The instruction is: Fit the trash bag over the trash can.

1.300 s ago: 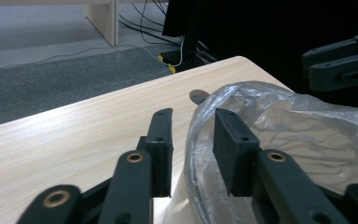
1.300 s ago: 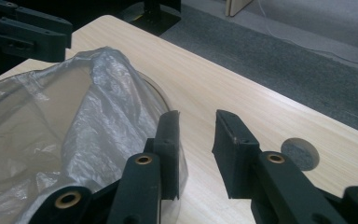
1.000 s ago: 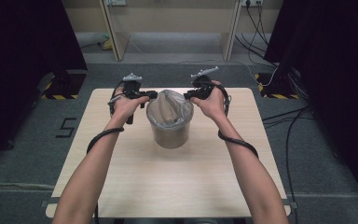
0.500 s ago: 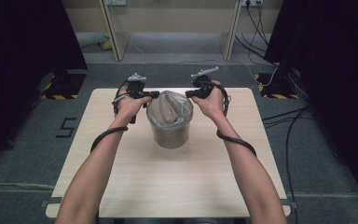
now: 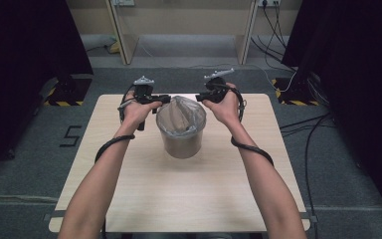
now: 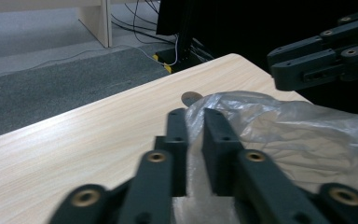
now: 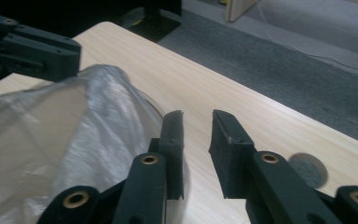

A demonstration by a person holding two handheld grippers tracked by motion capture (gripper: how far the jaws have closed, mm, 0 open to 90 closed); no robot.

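On the pale wooden table (image 5: 144,194) stood one round bin (image 5: 181,140), near the far edge at the middle, lined with one thin, crinkled, see-through plastic bag (image 5: 181,115). At its left rim the left gripper (image 6: 194,123) had its two flat black jaws almost together, a fold of the bag's edge running between them. At the right rim the right gripper (image 7: 197,126) held its jaws parted with bare wood between them, the bag just beside its left jaw.
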